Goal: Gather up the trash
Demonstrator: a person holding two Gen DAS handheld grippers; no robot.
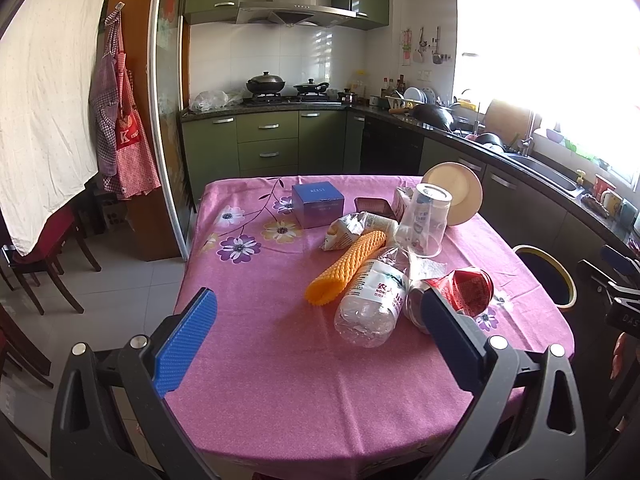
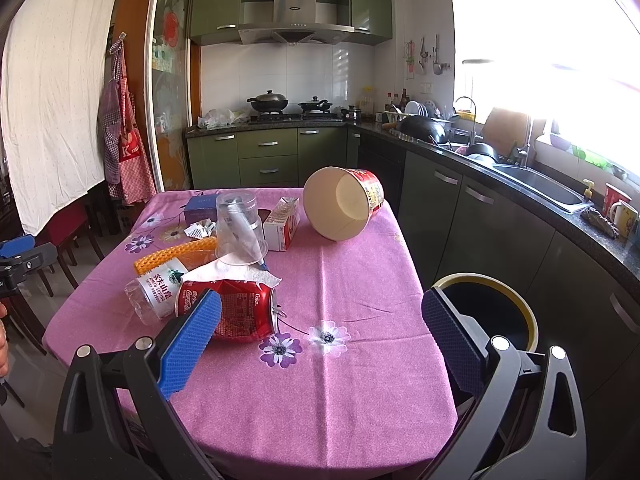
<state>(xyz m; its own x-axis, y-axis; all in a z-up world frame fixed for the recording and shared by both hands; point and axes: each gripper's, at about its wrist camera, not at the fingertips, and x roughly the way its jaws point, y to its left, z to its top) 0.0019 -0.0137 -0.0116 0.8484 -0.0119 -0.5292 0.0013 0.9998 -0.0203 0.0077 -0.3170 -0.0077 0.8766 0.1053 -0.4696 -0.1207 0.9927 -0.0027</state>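
Left gripper (image 1: 320, 322): jaws spread wide, nothing between them, hovering over the near edge of the worktop (image 1: 280, 380), which carries a pink floral cloth. Right gripper (image 2: 322, 322): jaws likewise spread, empty, hovering over the near right part of the same worktop (image 2: 340, 380); its left pad overlaps the red Coke can (image 2: 240, 312) in view, contact cannot be told.

Trash sits in a cluster mid-worktop:
- Coke can (image 1: 464, 290), crushed, lying on its side.
- Clear water bottle (image 1: 372, 300), crumpled, on its side, touching the can; in the right wrist view the bottle (image 2: 154, 288) lies left of the can.
- Orange foam net sleeve (image 1: 346, 266) lying just beside the bottle.
- Crumpled snack wrapper (image 1: 352, 228) behind the sleeve.
- Clear plastic cup (image 2: 240, 228), upside down, resting on a white tissue (image 2: 240, 272).
- Small drink carton (image 2: 284, 224), upright, just right of the cup.
- Paper noodle bowl (image 2: 344, 204), tipped on its side, opening toward the camera, apart from the cluster.
- Blue box (image 1: 318, 204) toward the far side.

Bin (image 2: 492, 312), dark with a yellow rim, stands on the floor just beside the worktop's right edge.
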